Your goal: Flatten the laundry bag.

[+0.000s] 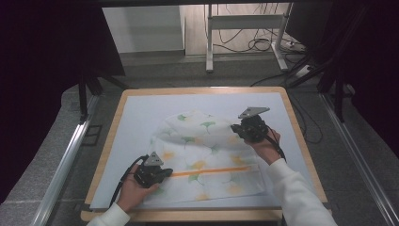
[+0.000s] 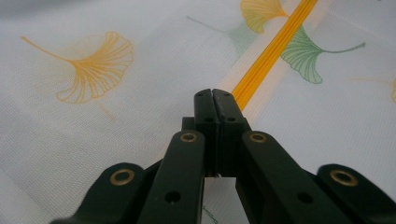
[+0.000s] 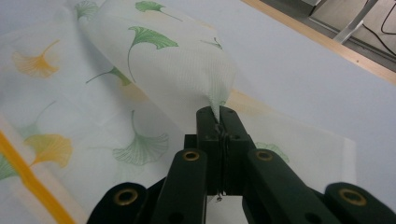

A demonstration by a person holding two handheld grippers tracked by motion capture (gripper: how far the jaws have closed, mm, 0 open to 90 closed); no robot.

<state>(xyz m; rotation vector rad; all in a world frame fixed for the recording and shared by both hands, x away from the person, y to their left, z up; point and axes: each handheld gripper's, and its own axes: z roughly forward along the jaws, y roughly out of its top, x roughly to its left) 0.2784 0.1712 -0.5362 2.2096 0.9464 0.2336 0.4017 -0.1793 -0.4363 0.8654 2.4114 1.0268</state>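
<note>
A white cloth printed with green and orange ginkgo leaves lies partly folded on the pale blue mat. An orange stripe runs across its near part. My left gripper sits at the cloth's near left edge. In the left gripper view its jaws are shut, tips at the cloth beside the stripe, and no fabric shows between them. My right gripper is at the cloth's right side. Its jaws are shut on a corner of the cloth, which rises as a lifted flap.
The mat lies on a wooden table whose rim shows all round. Bare mat lies behind and to the right of the cloth. Beyond the table a metal stand and cables are on the floor. Metal rails flank the table.
</note>
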